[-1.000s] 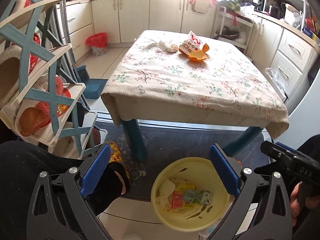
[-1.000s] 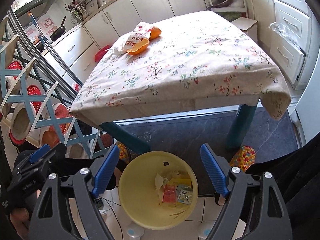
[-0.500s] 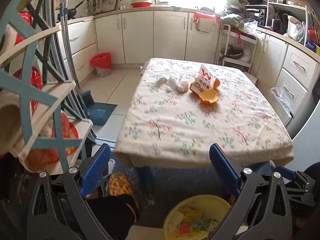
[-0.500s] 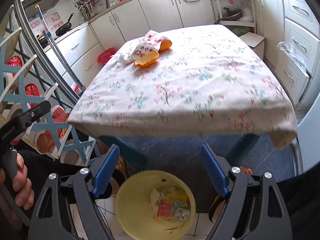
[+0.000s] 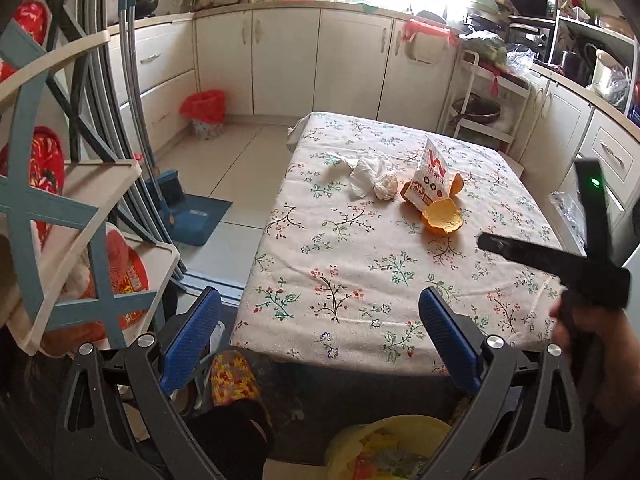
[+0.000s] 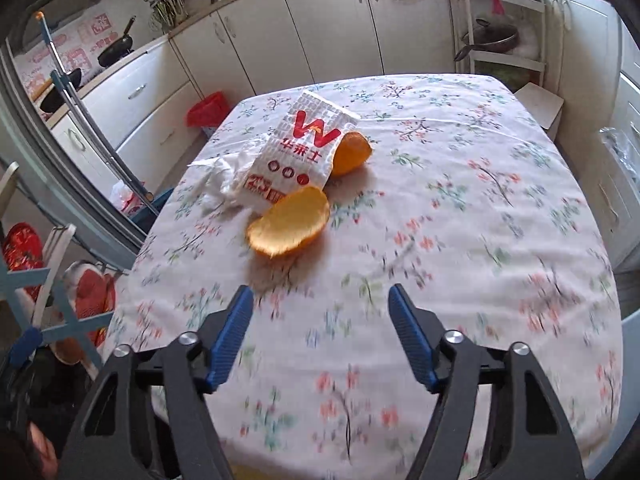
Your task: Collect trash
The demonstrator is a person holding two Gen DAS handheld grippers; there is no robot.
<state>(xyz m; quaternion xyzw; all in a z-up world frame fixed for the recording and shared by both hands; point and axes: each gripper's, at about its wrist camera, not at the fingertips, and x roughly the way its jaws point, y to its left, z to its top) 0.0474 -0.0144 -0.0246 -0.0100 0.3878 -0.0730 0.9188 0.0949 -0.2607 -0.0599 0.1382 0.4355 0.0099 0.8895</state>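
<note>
A: Where's the trash that's left to collect?

B: In one cluster toward the far left part of the desk (image 6: 460, 208): a printed paper bag (image 6: 298, 152) lying across two pieces of orange peel (image 6: 289, 221), with crumpled tissues (image 5: 372, 176) just beside it on the left. They touch or overlap, probably because someone ate there and left it in a heap.

A: And where does it go?

B: Most likely into the yellow bowl (image 5: 384, 446) on the floor below the near edge of the desk; wrappers already lie in it.

A: What is the right gripper (image 6: 320, 336) doing?

B: It is over the cloth, tilted steeply down, the nearer peel just ahead and slightly left. Its jaws are closing from a wide spread, with nothing between them, only bare tablecloth. I'd guess they're being narrowed to suit the peel.

A: And the left gripper (image 5: 320, 334)?

B: It hangs at the near edge of the desk, pointing down at a slant, above the bowl and a patterned slipper (image 5: 232, 376). Its jaws stand wide apart and empty. In its view, the other tool's black body shows at the right.
</note>
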